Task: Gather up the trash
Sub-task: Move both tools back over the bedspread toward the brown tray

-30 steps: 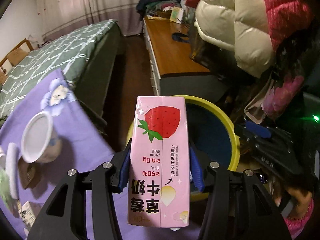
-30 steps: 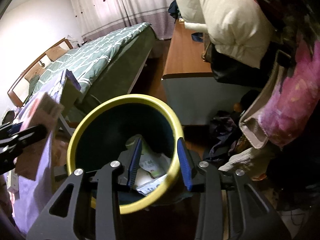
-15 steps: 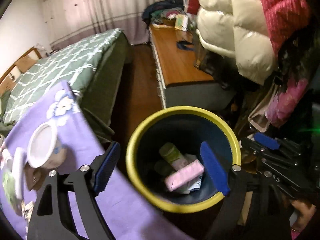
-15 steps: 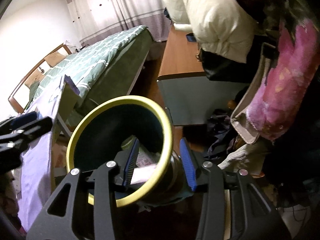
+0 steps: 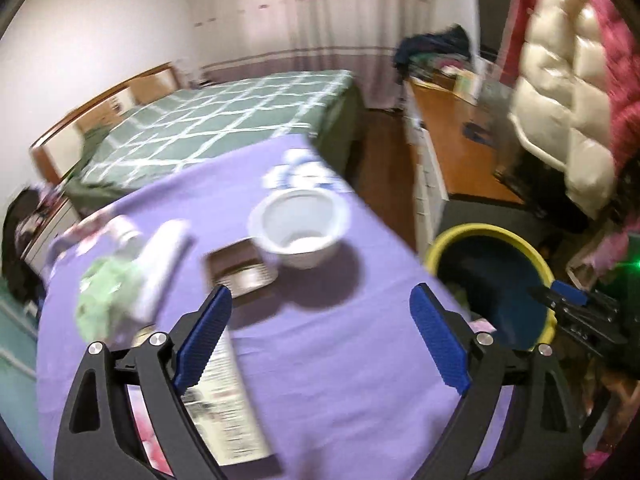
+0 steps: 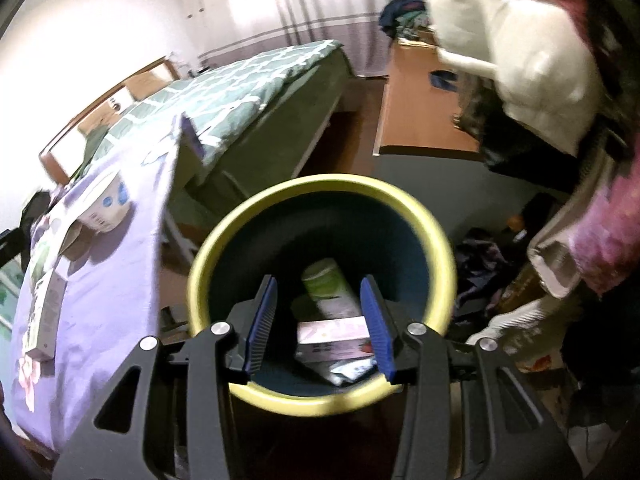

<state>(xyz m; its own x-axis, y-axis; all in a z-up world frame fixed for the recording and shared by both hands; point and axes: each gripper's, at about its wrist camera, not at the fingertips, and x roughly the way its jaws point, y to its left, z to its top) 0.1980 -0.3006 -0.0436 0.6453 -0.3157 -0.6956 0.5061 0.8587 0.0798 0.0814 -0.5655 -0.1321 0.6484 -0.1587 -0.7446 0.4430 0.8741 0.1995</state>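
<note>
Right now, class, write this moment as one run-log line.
left gripper: open, empty, over table | right gripper: holding bin rim | pink carton: in bin | white cup: on table

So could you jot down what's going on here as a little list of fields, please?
left tool: open, empty, above the purple tablecloth
right tool: gripping the near rim of the yellow-rimmed bin
in bin: pink milk carton, green-capped bottle
left on table: white cup, brown card, printed box, green wrapper
</note>
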